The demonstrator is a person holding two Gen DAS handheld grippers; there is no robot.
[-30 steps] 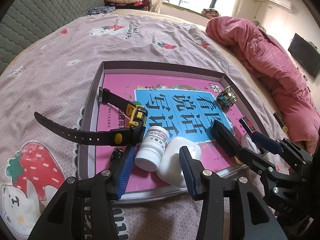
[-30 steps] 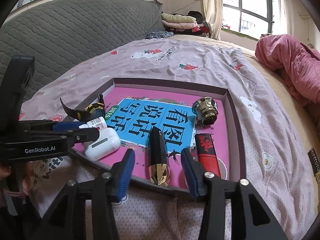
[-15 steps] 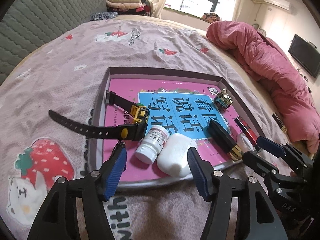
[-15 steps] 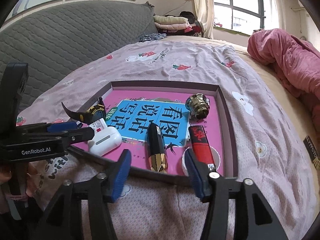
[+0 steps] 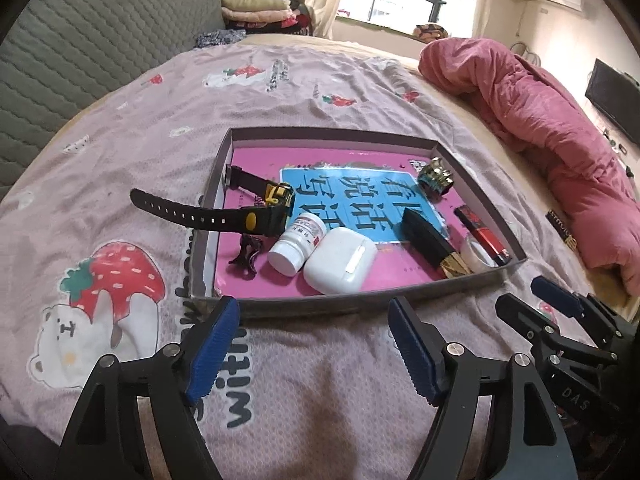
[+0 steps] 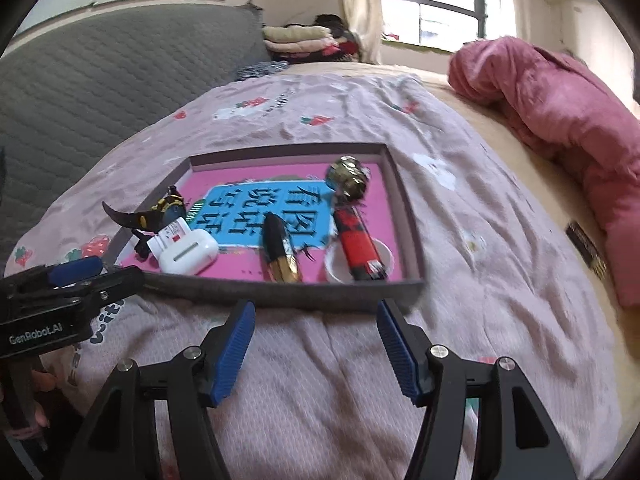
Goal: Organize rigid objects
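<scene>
1. Left gripper (image 5: 314, 344) and right gripper (image 6: 316, 342) hover over the bedspread (image 5: 320, 392), jaws opening, nothing between them.
2. The tray (image 5: 360, 302) holds an earbud case (image 5: 340, 260), pill bottle (image 5: 294, 246), watch (image 5: 224, 216) and lighter (image 6: 358, 242).
3. Only the left view shows a television (image 5: 616, 100).

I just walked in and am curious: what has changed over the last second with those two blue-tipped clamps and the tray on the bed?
Both have pulled back off the tray and are opening, empty. The left gripper let go of the white case, the right gripper left the black-and-gold tube. The watch, pill bottle and red lighter lie as before.
</scene>
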